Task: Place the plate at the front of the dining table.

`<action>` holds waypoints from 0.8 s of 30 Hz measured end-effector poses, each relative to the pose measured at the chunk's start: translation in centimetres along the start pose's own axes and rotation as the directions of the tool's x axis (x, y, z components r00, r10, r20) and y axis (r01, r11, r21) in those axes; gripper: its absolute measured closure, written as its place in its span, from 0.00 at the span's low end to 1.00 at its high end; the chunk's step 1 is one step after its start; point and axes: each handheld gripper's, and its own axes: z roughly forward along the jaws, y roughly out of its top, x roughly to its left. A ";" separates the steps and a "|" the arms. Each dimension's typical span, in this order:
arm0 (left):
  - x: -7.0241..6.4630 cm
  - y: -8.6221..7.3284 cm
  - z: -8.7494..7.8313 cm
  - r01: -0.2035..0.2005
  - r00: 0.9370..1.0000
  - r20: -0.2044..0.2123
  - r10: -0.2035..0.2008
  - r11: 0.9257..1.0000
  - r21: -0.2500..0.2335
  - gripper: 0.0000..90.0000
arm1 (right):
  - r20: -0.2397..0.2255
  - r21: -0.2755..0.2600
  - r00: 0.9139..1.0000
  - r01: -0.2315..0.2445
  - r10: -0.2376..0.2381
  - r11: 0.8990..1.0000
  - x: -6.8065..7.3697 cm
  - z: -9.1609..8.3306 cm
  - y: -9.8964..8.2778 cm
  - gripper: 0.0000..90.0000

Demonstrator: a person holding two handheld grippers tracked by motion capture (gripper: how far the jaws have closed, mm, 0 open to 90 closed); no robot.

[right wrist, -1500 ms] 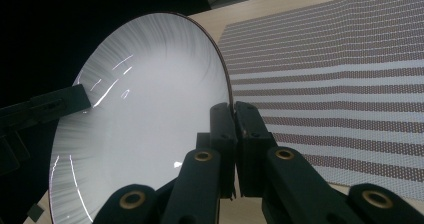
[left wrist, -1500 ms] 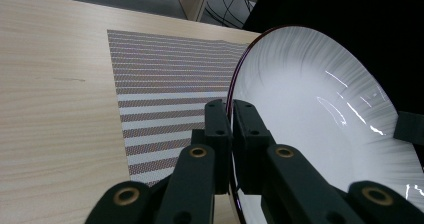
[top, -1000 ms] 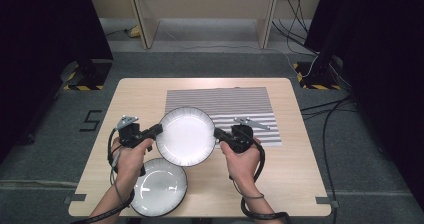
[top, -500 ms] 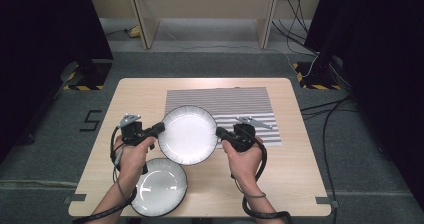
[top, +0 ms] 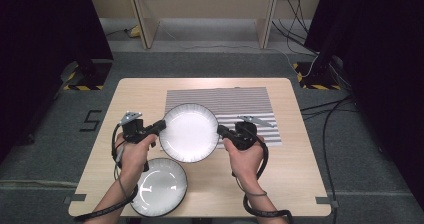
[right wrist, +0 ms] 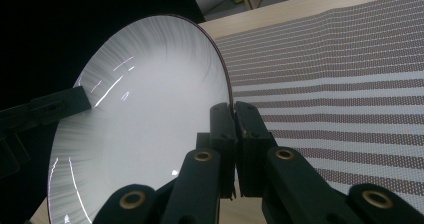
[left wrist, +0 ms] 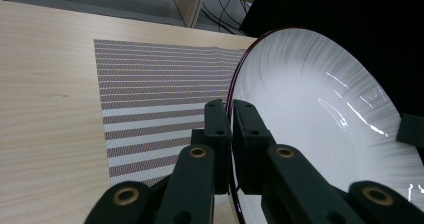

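While both grippers clamp the same white plate (top: 189,132) by opposite edges, very little changes across the last second. Left gripper (top: 159,126) pinches the plate's left rim, right gripper (top: 220,130) the right rim; in each gripper view the two black jaws stand nearly together with the thin rim caught between them.

Position: plate sits in the middle of the high view, overlapping the lower left corner of the striped mat (top: 220,101). Compared with the earlier high views it has crept slightly toward the upper right of the frame, further onto the mat; the hands have barely shifted. In the left gripper view the plate (left wrist: 320,114) appears tilted up off the tabletop (left wrist: 45,84), so it looks carried rather than resting, though I cannot tell from above how clear of the surface it is.

A second plate (top: 159,186) lies flat at the lower left of the high view, near the front edge of the tabletop (top: 300,184), just below the left hand (top: 134,156) and apart from the held one.

Reading: the two-handed lift is steady, the grip unchanged. Likely the plate is being taken to the mat; setting it down level and releasing both rims remains undone.
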 end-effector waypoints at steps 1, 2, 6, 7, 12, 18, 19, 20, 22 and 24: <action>0.0 0.0 0.0 -0.001 1.000 0.001 0.001 1.000 0.001 0.95 | 0.001 -0.001 1.000 0.000 0.000 1.000 0.0 0.0 0.0 0.98; 0.0 0.0 0.1 0.000 1.000 0.001 0.000 1.000 0.001 0.95 | 0.001 0.000 1.000 -0.003 0.003 1.000 0.0 0.0 0.0 0.98; 0.0 0.1 0.3 0.004 1.000 0.002 -0.004 1.000 0.004 0.95 | 0.004 -0.001 1.000 -0.003 0.003 1.000 -0.2 0.0 0.1 0.98; 0.0 0.1 0.4 0.006 1.000 0.005 -0.006 1.000 0.003 0.95 | 0.005 -0.003 1.000 -0.001 0.001 1.000 -0.2 0.0 0.1 0.98; -0.1 0.2 0.5 0.003 1.000 0.007 -0.003 1.000 0.001 0.95 | 0.007 -0.004 1.000 -0.004 0.004 1.000 -0.2 -0.1 0.3 0.98; -0.1 0.3 0.8 0.004 1.000 0.006 -0.004 1.000 0.005 0.95 | 0.010 -0.001 1.000 -0.004 0.004 1.000 -0.4 0.1 0.4 0.98; -0.1 0.3 0.9 0.007 1.000 0.006 -0.007 1.000 0.004 0.95 | 0.010 0.001 1.000 -0.012 0.012 1.000 -0.4 0.1 0.5 0.98; -0.1 0.3 0.9 0.010 1.000 0.009 -0.010 1.000 0.002 0.95 | 0.013 0.000 1.000 -0.010 0.010 1.000 -0.4 0.1 0.5 0.98; 0.0 0.3 1.0 0.016 1.000 0.015 -0.016 1.000 0.002 0.95 | 0.012 -0.003 1.000 -0.005 0.005 1.000 -0.5 0.0 0.6 0.98; 0.0 0.3 1.1 0.015 1.000 0.015 -0.014 1.000 -0.002 0.95 | 0.014 -0.006 1.000 -0.006 0.006 1.000 -0.5 0.0 0.7 0.98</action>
